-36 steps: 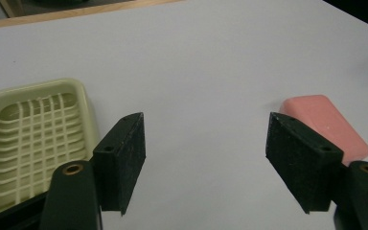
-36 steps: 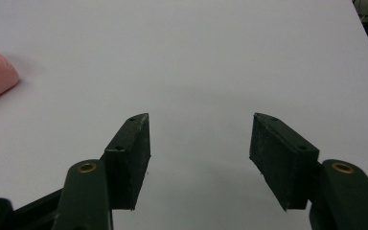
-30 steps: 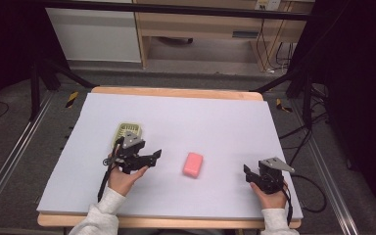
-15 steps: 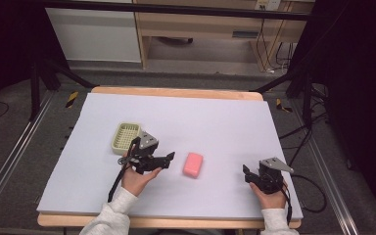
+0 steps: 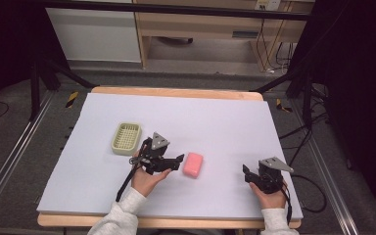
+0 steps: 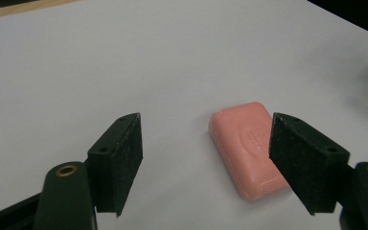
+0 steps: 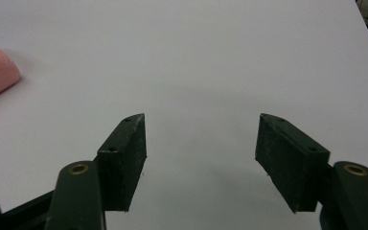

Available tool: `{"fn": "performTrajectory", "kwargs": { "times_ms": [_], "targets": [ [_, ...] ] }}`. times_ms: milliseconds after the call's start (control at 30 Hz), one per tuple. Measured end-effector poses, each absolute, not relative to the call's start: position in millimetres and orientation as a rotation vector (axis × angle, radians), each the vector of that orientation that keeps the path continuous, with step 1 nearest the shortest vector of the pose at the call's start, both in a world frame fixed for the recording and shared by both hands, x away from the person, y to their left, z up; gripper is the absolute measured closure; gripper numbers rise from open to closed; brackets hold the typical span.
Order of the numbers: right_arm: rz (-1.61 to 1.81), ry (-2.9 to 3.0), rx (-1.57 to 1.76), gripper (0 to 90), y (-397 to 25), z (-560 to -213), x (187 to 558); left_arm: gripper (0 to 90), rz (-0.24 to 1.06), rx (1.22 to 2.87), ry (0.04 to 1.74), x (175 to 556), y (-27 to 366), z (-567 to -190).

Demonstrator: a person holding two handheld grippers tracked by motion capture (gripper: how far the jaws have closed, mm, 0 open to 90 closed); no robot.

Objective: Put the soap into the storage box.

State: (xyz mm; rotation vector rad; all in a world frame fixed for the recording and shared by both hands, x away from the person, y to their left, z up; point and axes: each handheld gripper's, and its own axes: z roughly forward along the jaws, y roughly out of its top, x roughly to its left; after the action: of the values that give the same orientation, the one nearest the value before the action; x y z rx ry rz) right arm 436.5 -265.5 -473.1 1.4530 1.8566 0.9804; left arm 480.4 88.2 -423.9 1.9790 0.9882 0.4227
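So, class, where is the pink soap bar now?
In the high view, the pink soap bar lies flat on the white table, just beyond the left gripper, with the right gripper farther off.

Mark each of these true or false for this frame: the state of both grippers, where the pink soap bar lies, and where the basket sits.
1. The left gripper is open. True.
2. The pink rectangular soap bar is clamped between the left gripper's jaws. False: it lies on the white table cover, just ahead of the open jaws.
3. The pale green plastic ribbed basket holds the soap bar. False: the basket is empty, and the bar lies apart, to its right.
4. The right gripper is open with nothing between its jaws. True.
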Motion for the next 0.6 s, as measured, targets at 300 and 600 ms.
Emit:
{"fn": "performTrajectory", "kwargs": {
  "times_ms": [300, 600],
  "targets": [
    [0.982, 1.859, 1.452, 36.5, -265.7, -473.3, 436.4, 23.9, 0.405, 2.014, 0.972, 482.1, 73.0, -427.6],
    [0.984, 1.863, 1.452, 39.4, -265.6, -472.5, 436.3, 21.9, 0.4, 2.046, 0.95, 481.4, 59.9, -429.1]
  ]
}}
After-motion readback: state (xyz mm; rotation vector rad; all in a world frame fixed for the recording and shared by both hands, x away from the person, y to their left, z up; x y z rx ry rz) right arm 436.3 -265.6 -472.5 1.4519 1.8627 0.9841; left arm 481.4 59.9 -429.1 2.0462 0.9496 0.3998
